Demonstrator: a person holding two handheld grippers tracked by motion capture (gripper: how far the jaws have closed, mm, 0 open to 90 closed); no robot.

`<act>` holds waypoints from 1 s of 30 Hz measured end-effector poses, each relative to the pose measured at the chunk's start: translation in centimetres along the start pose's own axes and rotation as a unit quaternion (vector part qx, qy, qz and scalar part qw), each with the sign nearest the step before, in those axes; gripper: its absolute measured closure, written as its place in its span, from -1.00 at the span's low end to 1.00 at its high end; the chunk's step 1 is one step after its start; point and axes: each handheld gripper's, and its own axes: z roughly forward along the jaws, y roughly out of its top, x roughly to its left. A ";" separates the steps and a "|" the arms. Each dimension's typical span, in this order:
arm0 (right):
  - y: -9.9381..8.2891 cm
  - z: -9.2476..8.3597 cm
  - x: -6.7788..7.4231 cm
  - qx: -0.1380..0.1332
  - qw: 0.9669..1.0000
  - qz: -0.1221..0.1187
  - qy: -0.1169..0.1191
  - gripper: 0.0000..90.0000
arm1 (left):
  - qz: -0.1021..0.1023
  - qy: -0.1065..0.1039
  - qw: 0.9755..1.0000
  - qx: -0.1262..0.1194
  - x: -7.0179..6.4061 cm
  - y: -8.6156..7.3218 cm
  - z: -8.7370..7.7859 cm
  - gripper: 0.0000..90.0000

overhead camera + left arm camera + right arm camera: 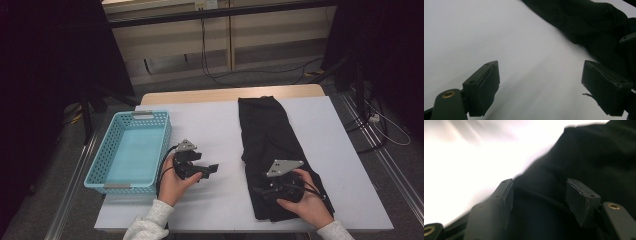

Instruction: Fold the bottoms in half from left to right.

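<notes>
A person is working two hand-held grippers over a white table (215, 125), with a long black garment (272, 145) lying lengthwise on the right half and a light blue perforated basket (107, 165) sitting near the left edge. The left gripper (212, 169) is hovering above bare tabletop between basket and garment, its jaws spread wide with nothing between them; in the left gripper view (540, 87) only white surface is lying between the pads, and the garment (584, 27) is crossing the upper right corner, cut off by the frame. The right gripper (260, 191) is sitting at the near end of the garment, by its left edge. In the right gripper view (539, 197) the jaws are standing partly apart over dark cloth (589, 157). Black pads against black fabric are making it hard to tell whether they are touching the cloth, though no fold is seen pinched between them. That picture is blurred, and the tabletop beside the cloth is washed out to a glare. From above, the right hand (306, 202) is covering much of its gripper, and both sleeves are cut off at the bottom edge. The garment's folds are hard to make out anywhere.
</notes>
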 end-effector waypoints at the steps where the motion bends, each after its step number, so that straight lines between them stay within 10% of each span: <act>1: -0.1 0.1 0.0 0.007 1.000 -0.001 -0.001 0.03 | -0.001 -0.002 1.000 0.001 0.0 0.0 0.0 -0.67; 8: -0.2 -1.2 -0.9 -0.006 1.000 0.020 0.000 0.97 | -0.001 0.001 1.000 0.002 0.0 0.0 0.0 -0.66; 30: -4.7 -7.5 -2.7 -0.043 0.995 0.084 -0.031 1.00 | 0.001 -0.005 1.000 0.001 -0.4 0.8 0.1 -0.66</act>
